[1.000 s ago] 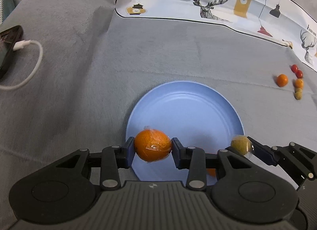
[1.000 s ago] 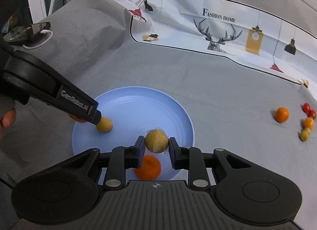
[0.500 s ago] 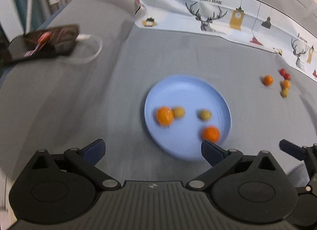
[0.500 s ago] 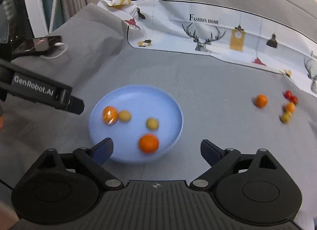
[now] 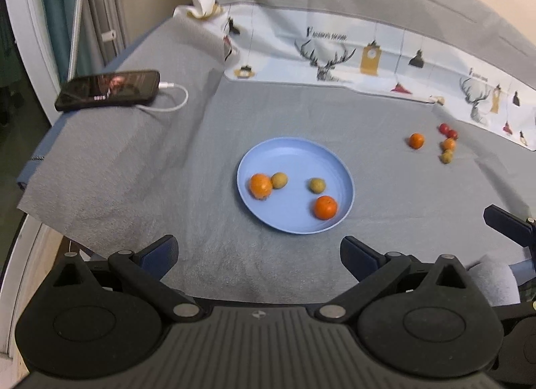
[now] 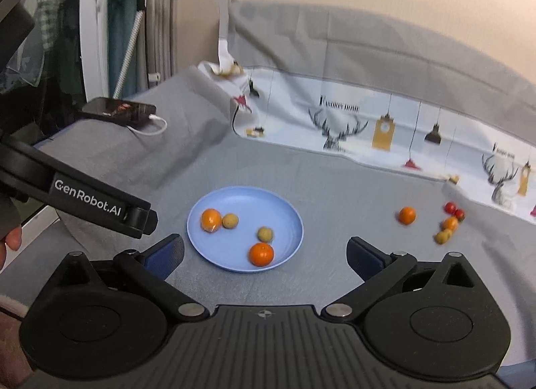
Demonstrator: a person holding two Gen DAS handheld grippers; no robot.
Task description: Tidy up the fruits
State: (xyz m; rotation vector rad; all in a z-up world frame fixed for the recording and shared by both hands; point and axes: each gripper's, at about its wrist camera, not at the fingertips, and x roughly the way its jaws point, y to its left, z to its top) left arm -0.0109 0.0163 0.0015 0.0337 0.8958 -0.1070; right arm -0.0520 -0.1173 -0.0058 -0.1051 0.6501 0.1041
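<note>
A blue plate (image 5: pixel 298 154) (image 6: pixel 227 196) lies on the grey cloth. It holds two oranges (image 5: pixel 260 185) (image 5: pixel 325 207) and two small yellow-green fruits (image 5: pixel 279 180) (image 5: pixel 317 185). The same fruits show in the right wrist view, an orange (image 6: pixel 211 219) and a yellow-green fruit (image 6: pixel 265 233) among them. Loose fruits lie to the right: an orange (image 5: pixel 416 140) (image 6: pixel 407 215), red cherry tomatoes (image 5: pixel 448 130) (image 6: pixel 454 210) and small orange and yellow ones (image 5: pixel 447 151). My left gripper (image 5: pixel 259 256) and right gripper (image 6: pixel 264 255) are open, empty, drawn back above the near cloth.
A black phone (image 5: pixel 107 89) (image 6: pixel 119 111) with a white cable lies at the far left of the cloth. A printed white cloth (image 5: pixel 368 61) runs along the back. The table edge drops off at the left.
Both grippers have let go of their fruits, an orange and a yellow-green fruit, onto the plate, opened wide and pulled back and up away from it.
</note>
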